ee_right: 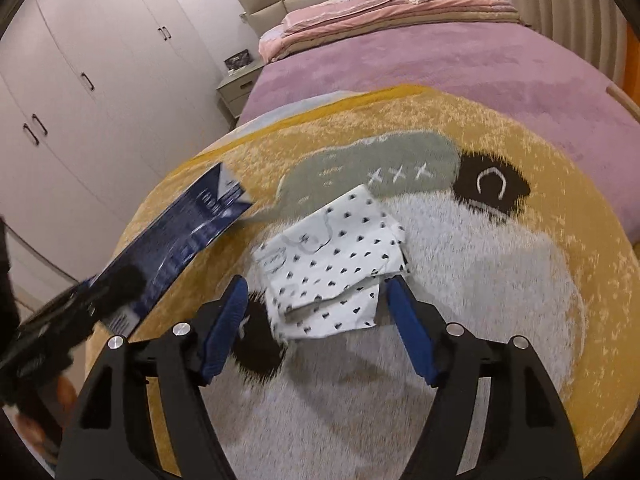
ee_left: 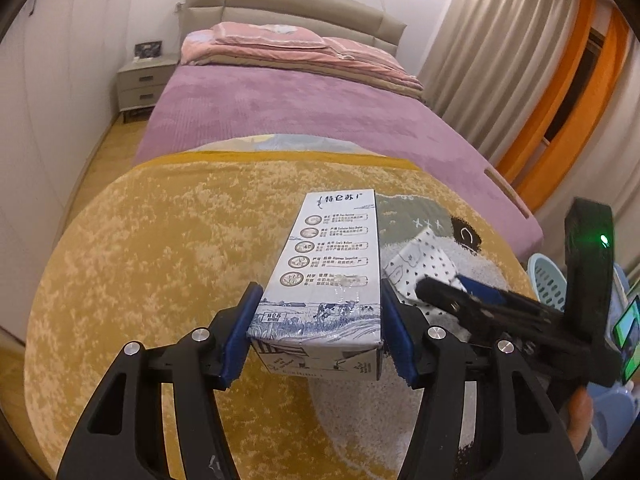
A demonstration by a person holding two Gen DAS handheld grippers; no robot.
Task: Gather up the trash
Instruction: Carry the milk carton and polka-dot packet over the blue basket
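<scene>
My left gripper [ee_left: 316, 320] is shut on a blue-and-white milk carton [ee_left: 332, 276] and holds it above the yellow blanket [ee_left: 160, 248]. The carton also shows, blurred, at the left of the right wrist view [ee_right: 180, 240]. A crumpled white paper with small black hearts [ee_right: 336, 264] lies on the blanket. My right gripper [ee_right: 316, 312] is open, with its blue pads on either side of the paper's near edge. The right gripper also shows in the left wrist view [ee_left: 440, 284], beside the paper [ee_left: 424, 264].
The yellow blanket with a bear pattern covers the foot of a bed with a purple cover [ee_left: 280, 108]. Pink folded bedding [ee_left: 280, 48] lies at the headboard. A nightstand [ee_left: 144, 84] and white wardrobes [ee_right: 80, 80] stand left. A light-blue basket [ee_left: 548, 280] is at right.
</scene>
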